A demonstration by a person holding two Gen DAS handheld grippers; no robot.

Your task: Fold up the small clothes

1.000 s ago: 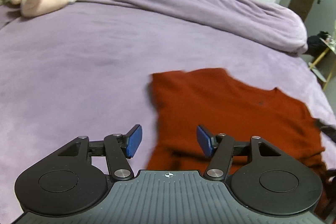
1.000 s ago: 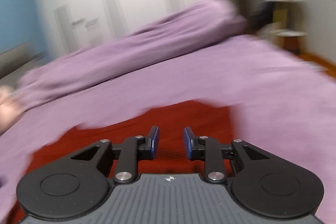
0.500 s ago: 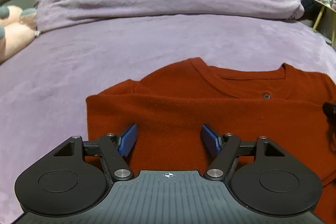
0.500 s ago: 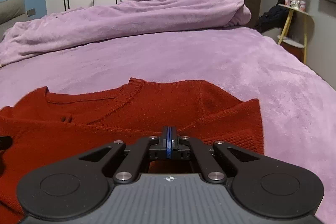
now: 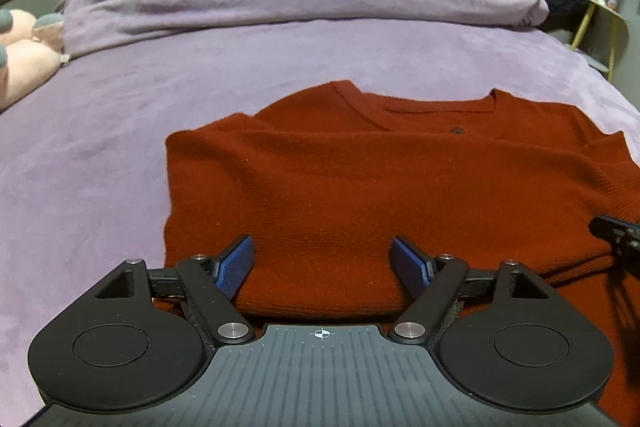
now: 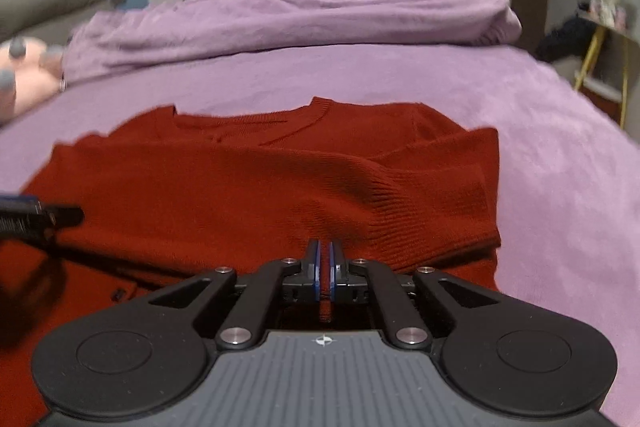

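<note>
The rust-red knitted sweater [image 5: 360, 187] is lying folded on the purple plush bedspread [image 5: 100, 155]. The left gripper [image 5: 322, 261] is gaping wide over its near hem; the right gripper [image 6: 324, 267] is pinching a fold of it.

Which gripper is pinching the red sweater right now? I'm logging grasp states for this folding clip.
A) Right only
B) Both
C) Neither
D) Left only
A: the right gripper has its blue pads closed on a fold of the red sweater, while the left gripper sits with jaws wide apart over the hem, holding nothing.
</note>
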